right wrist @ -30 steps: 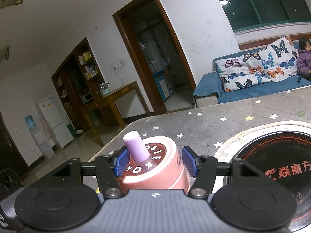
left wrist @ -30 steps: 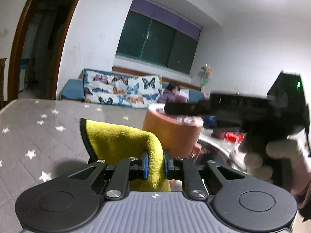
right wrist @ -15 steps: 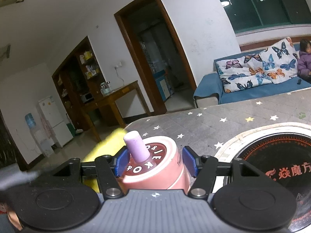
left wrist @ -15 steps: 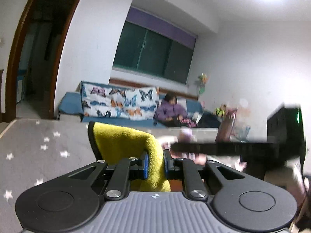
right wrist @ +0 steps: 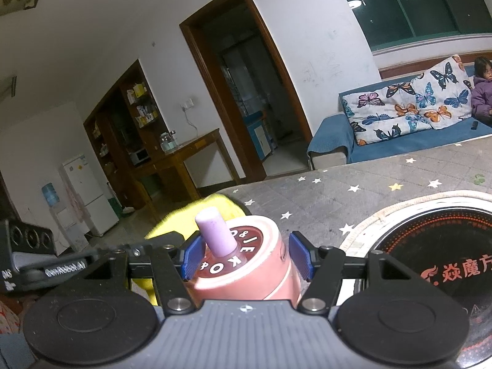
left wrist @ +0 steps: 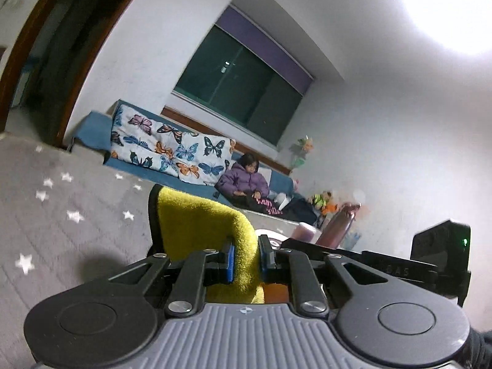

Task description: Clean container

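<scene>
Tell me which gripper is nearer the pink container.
Right. The right gripper clamps the pink container between its pads; the left gripper, shut on the yellow cloth, sits just beside it.

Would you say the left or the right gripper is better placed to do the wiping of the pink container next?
Left, probably. The left gripper is shut on the yellow cloth, right beside the pink container. The right gripper has that container between its pads, so it likely steadies it.

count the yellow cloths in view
1. The yellow cloth is pinched in the left tool, beside the pink container that the right tool holds. Others may be hidden behind the tools.
</scene>
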The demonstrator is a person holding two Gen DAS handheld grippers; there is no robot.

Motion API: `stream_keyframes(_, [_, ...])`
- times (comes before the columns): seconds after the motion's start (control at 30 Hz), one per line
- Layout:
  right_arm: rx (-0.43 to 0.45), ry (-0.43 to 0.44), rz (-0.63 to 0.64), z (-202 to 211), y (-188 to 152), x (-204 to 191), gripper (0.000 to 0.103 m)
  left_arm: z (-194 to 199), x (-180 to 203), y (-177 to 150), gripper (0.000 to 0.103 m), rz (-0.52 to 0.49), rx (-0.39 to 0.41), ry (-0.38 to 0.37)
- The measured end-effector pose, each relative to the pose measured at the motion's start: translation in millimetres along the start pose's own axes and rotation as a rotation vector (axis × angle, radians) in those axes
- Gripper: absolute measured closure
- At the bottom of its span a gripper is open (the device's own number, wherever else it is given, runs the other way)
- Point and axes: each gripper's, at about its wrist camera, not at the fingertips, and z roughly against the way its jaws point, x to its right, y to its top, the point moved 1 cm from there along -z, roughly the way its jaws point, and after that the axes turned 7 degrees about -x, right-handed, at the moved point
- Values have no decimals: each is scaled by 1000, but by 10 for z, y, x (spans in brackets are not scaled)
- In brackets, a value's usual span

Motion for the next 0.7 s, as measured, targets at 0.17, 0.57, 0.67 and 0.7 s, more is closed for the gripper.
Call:
stream_keyframes(0.17, [-7, 17, -28, -21, -9, 39, 39, -78, -104, -112, 87, 29, -45, 46])
stream_keyframes(0.57, [-7, -9, 8, 8, 0, 16, 39, -151, 279, -313, 88, -312, -145, 258])
stream_keyframes(0.67, [-9, -11, 9, 24, -3, 4, 39, -47, 424, -346, 88, -379, -128, 244])
stream_keyframes(0.7, [-9, -11, 8, 26, -5, 1, 39, -8, 480, -362, 88, -404, -121, 240])
